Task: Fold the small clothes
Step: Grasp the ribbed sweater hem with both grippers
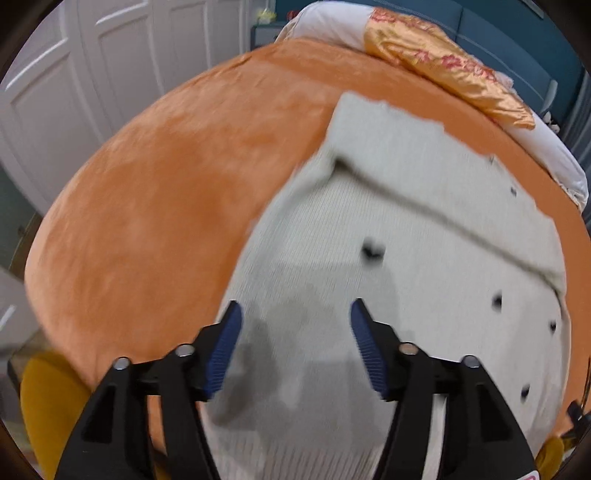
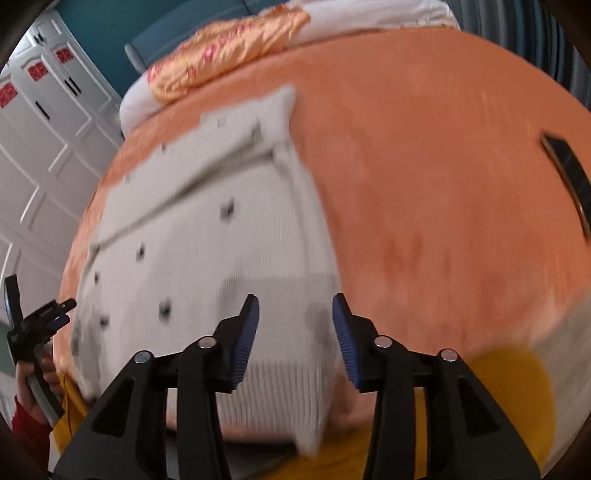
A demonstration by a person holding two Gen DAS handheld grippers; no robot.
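Note:
A cream knitted sweater with small dark spots (image 1: 388, 266) lies flat on the orange bedspread (image 1: 166, 184), a sleeve folded across its upper part. My left gripper (image 1: 295, 317) is open and empty, hovering over the sweater's lower left part near its ribbed hem. In the right wrist view the sweater (image 2: 207, 258) fills the left half, its hem at the bed's near edge. My right gripper (image 2: 295, 314) is open and empty above the sweater's lower right corner. The left gripper's body, held in a hand, shows at the far left of the right wrist view (image 2: 33, 325).
An orange patterned pillow (image 1: 443, 62) and white bedding (image 2: 369, 14) lie at the head of the bed. A dark flat object (image 2: 565, 173) lies on the bedspread at right. White wardrobe doors (image 1: 74, 74) stand beside the bed. Yellow fabric (image 2: 509, 387) is below the bed edge.

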